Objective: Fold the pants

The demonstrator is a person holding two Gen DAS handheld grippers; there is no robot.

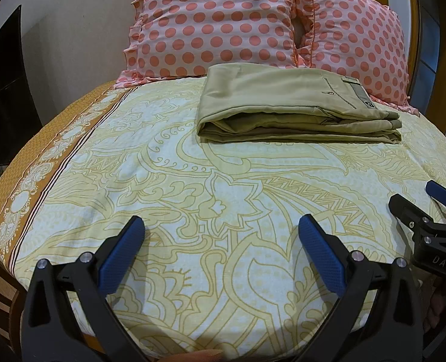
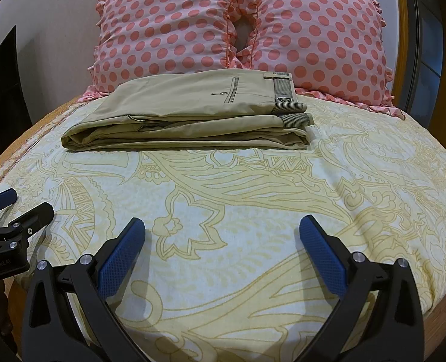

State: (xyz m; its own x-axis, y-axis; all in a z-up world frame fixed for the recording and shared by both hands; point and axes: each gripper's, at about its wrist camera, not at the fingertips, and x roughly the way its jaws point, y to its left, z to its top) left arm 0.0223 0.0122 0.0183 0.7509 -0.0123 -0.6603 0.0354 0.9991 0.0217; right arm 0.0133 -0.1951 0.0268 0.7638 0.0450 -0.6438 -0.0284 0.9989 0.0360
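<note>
Bed, dotted pillows behind. Pants lay folded. Your left tool and right tool were spread, empty. Folding looked finished; withdraw.

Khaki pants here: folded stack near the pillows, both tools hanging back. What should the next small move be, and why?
Probably none on the cloth: just draw both tools back and stop. The khaki pants already lie in a compact layered stack on the bedsheet before the polka-dot pillows. The left gripper and right gripper are open, empty and well short of the stack.
</note>
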